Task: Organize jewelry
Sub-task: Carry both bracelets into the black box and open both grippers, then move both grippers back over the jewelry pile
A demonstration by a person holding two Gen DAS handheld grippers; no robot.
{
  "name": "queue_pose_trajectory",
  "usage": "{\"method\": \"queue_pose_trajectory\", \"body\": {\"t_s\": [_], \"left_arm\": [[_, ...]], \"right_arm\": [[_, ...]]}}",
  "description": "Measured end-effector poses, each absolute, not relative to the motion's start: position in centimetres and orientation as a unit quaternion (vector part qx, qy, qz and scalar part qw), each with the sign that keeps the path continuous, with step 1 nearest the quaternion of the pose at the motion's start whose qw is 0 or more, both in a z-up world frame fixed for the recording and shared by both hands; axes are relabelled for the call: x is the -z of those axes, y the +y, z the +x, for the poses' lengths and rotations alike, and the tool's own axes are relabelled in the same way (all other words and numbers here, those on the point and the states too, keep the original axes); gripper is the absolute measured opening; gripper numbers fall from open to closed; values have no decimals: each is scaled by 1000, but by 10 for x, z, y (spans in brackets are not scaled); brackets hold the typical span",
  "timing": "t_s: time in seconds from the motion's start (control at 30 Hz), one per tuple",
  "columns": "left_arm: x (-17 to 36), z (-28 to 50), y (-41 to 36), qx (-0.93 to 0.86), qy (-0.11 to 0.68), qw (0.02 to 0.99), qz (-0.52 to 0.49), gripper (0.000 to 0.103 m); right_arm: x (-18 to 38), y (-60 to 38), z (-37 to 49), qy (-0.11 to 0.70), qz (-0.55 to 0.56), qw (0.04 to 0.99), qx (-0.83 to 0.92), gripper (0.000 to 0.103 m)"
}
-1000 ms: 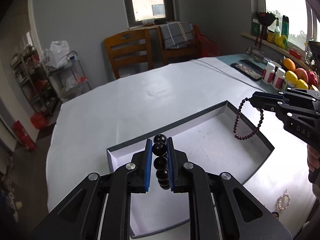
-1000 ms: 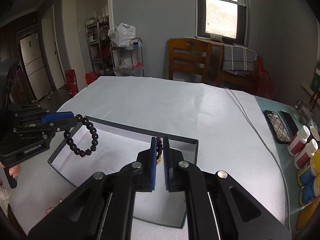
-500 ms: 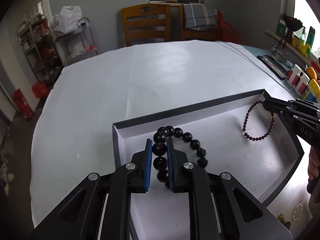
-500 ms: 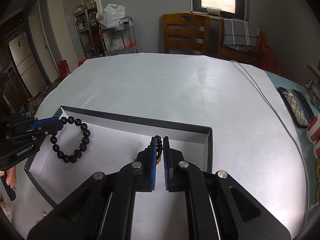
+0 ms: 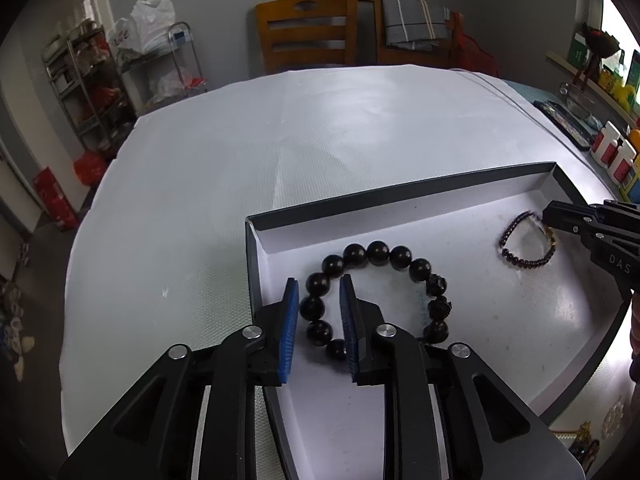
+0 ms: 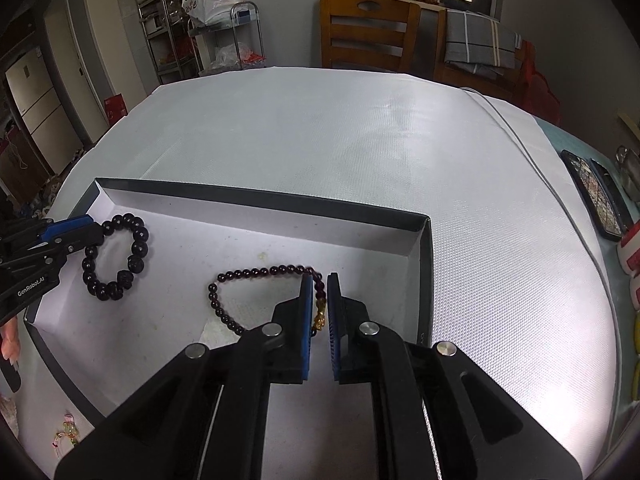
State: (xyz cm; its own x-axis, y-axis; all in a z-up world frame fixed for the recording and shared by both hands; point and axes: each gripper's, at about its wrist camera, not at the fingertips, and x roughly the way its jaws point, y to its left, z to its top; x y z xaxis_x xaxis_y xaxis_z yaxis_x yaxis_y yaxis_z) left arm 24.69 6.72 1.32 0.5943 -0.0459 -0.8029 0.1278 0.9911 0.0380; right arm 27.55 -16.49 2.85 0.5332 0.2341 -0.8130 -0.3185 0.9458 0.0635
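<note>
A shallow grey box [image 5: 400,192] with a white floor lies on the white table; it also shows in the right wrist view [image 6: 260,196]. A bracelet of big black beads [image 5: 376,254] lies flat on its floor, also seen in the right wrist view [image 6: 138,236]. My left gripper [image 5: 319,292] is open, its pads apart on either side of the bracelet's left beads. A thin dark-red bead bracelet [image 6: 256,273] with a yellow charm lies on the box floor, also in the left wrist view [image 5: 520,260]. My right gripper [image 6: 319,284] is shut on its charm end.
Small jewelry pieces lie on the table outside the box at the near edge [image 5: 588,440] [image 6: 66,432]. Phones [image 6: 596,196] and pill bottles [image 5: 612,152] stand at the table's right side. Wooden chairs [image 6: 368,32] stand behind the table.
Both grippers came down and laid their bracelets on the box floor. My left gripper opened and let go of the black bead bracelet. The right gripper still pinches the thin bracelet.
</note>
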Motion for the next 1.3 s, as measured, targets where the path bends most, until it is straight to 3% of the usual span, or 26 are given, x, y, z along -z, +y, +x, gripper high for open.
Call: {"method": "queue_pose_trajectory", "body": {"t_s": [0.07,0.13,0.2,0.27,0.33,0.53,0.93,1.3], "left_arm": [[-17,244,65,51,442,895,40,39],[-22,240,63,44,434,899,43,52],[-27,233,61,48,426,903,42,58],[-35,226,61,48,416,907,41,72],[-44,218,61,48,404,913,36,79],[-66,191,55,46,374,926,36,89],[-92,136,40,75,333,940,25,94],[-83,87,49,73,337,938,38,96]], "right_arm": [[-33,-164,272,449,-48,877,-163,12],[-39,-166,267,439,-45,881,-168,29],[-47,-169,261,431,-38,885,-171,32],[-55,-172,254,423,-33,888,-175,39],[-65,-179,245,410,-22,894,-177,64],[-95,-198,213,372,-1,912,-174,95],[-121,-210,162,317,-10,936,-151,97],[-113,-222,124,325,-6,937,-131,97]]}}
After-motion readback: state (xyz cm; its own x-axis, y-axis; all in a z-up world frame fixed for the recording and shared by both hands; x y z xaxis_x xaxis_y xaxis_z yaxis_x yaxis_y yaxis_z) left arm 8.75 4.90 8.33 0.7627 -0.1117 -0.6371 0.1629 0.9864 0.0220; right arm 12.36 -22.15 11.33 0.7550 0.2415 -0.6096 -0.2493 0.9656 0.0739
